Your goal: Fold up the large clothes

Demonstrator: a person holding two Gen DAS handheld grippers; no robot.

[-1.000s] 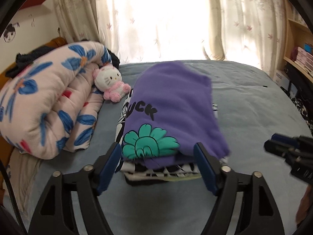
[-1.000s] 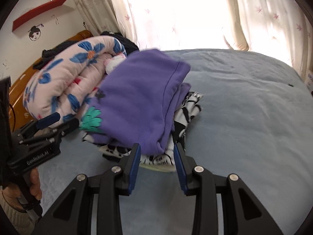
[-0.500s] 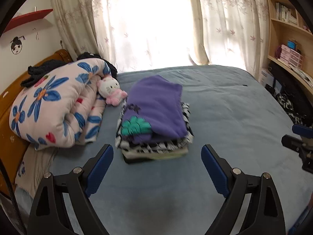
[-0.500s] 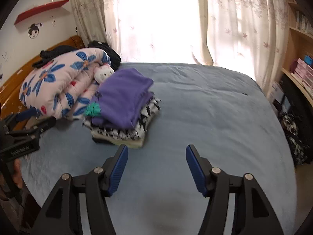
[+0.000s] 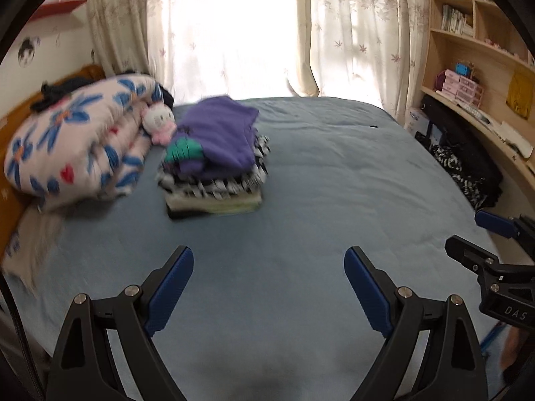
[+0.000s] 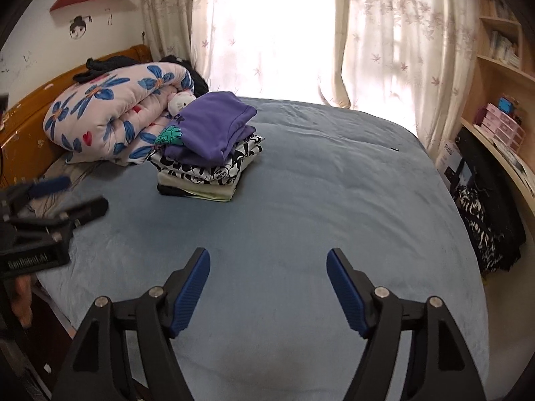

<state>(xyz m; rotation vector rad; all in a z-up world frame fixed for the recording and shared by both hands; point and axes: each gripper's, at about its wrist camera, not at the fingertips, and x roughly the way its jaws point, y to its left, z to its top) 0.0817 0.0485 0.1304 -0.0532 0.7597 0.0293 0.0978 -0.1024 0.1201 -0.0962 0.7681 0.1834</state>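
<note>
- Left wrist view: the left gripper (image 5: 269,264) is hovering over bare blue bedsheet (image 5: 317,183) with its blue-padded jaws spread wide and nothing lying between them; the padded fingers (image 5: 170,287) are touching no cloth
- The purple sweatshirt (image 5: 217,133) is lying folded on top of the stack of folded clothes (image 5: 214,183), which is sitting at about eleven o'clock from the left gripper and well apart from it; the picture is blurring slightly on that side
- The green print (image 5: 182,148) on the sweatshirt is facing the near left corner of the stack; black-and-white patterned garments and a pale one are lying beneath it
- The floral quilt (image 5: 77,143) is sitting rolled at ten o'clock, just beside the stack; the plush cat toy (image 5: 157,123) is resting between quilt and stack
- The right gripper (image 5: 495,244) is showing at three o'clock in this view, near the bed edge; the wooden bookshelf (image 5: 474,33) is standing at two o'clock
- Right wrist view: the right gripper (image 6: 267,262) is likewise hanging over the sheet (image 6: 334,183), jaws wide apart and gripping nothing; the stack (image 6: 207,167) with the sweatshirt (image 6: 214,123) on top is lying at eleven o'clock, well clear of the pads (image 6: 344,294)
- The left gripper (image 6: 67,193) is appearing at nine o'clock, its jaws parted; the curtains (image 6: 384,33) are hanging at twelve o'clock with bright light coming through
</note>
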